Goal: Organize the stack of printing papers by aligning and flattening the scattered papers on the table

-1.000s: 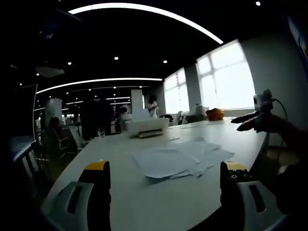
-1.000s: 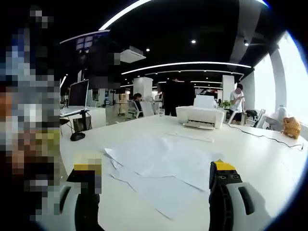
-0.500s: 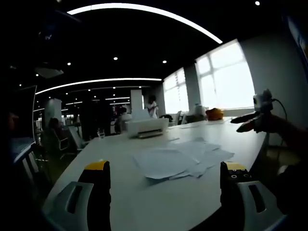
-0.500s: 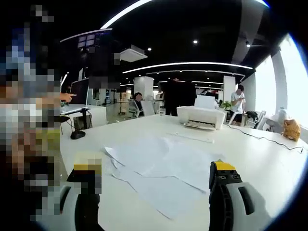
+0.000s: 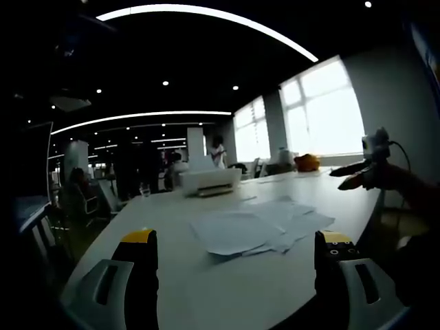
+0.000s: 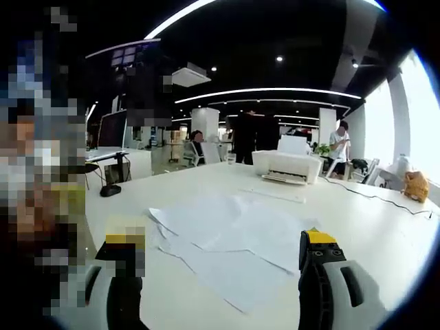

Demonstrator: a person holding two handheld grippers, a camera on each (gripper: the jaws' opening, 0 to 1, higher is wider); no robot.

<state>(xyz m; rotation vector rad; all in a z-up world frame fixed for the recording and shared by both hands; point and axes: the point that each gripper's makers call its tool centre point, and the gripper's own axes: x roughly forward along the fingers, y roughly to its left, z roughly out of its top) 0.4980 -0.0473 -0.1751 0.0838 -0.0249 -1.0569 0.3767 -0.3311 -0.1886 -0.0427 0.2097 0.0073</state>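
Several white printing papers (image 5: 258,225) lie scattered and overlapping on the white table (image 5: 172,213), a short way ahead of my left gripper (image 5: 234,240), which stands open with nothing between its yellow-tipped jaws. In the right gripper view the same loose papers (image 6: 230,237) spread flat just beyond my right gripper (image 6: 220,244), also open and empty. Seen from the left, the right gripper (image 5: 368,168) hangs at the far right above the table's edge, held by a person's hand.
A white printer (image 6: 285,167) with a sheet (image 6: 271,196) before it stands at the table's far side, also in the left view as the printer (image 5: 210,180). A cable (image 6: 375,194) runs across the table. A glass (image 5: 145,190), an orange bag (image 5: 306,163), chairs and people stand beyond.
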